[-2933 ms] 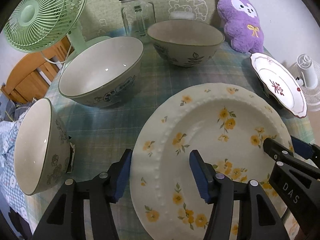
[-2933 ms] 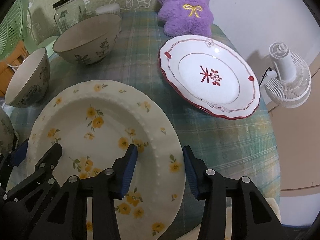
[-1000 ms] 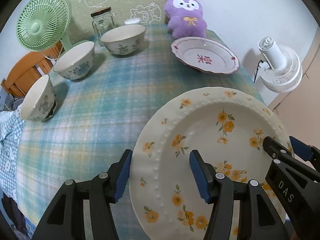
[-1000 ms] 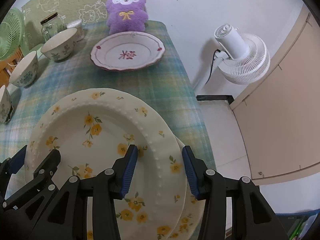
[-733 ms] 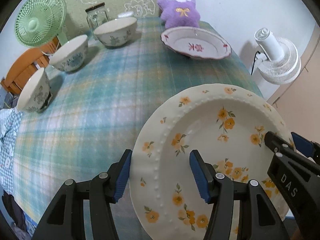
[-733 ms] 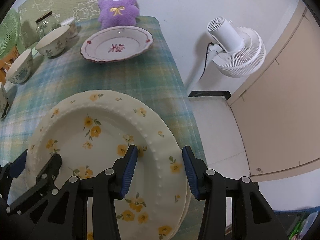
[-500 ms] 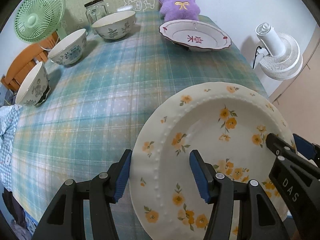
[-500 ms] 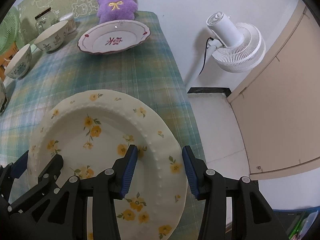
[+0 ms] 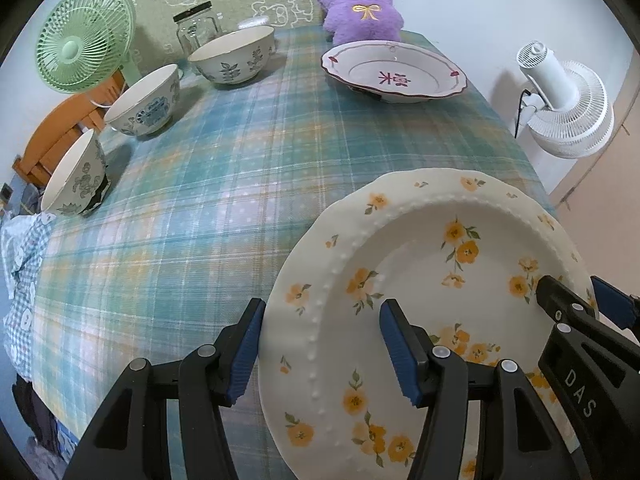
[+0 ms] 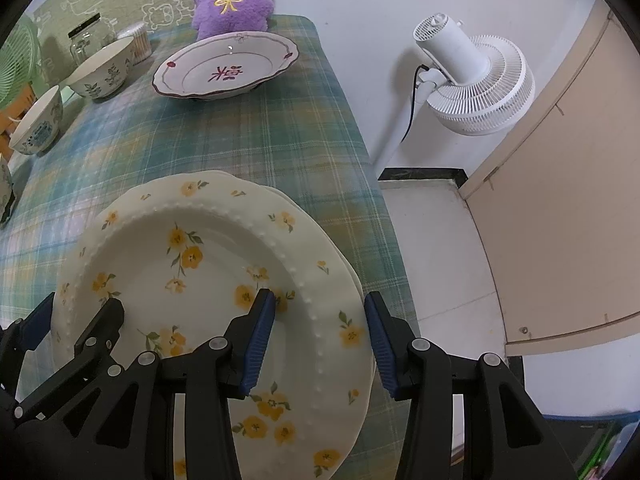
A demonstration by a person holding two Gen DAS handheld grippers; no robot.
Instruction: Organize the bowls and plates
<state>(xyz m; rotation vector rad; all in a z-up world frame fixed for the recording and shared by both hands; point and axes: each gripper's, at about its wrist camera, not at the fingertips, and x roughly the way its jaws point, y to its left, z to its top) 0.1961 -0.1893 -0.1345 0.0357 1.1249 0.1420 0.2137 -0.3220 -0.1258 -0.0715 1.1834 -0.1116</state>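
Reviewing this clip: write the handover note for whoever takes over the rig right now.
Left tongs: shut on the left rim of the cream ceramic plate with yellow flowers. Right tongs: shut on its right rim.
Done: the plate is at the near right corner of the table, over what looks like a matching plate. I cannot tell whether they touch.
Left: release, stack the red-trimmed white plate, then nest the three patterned ceramic bowls.
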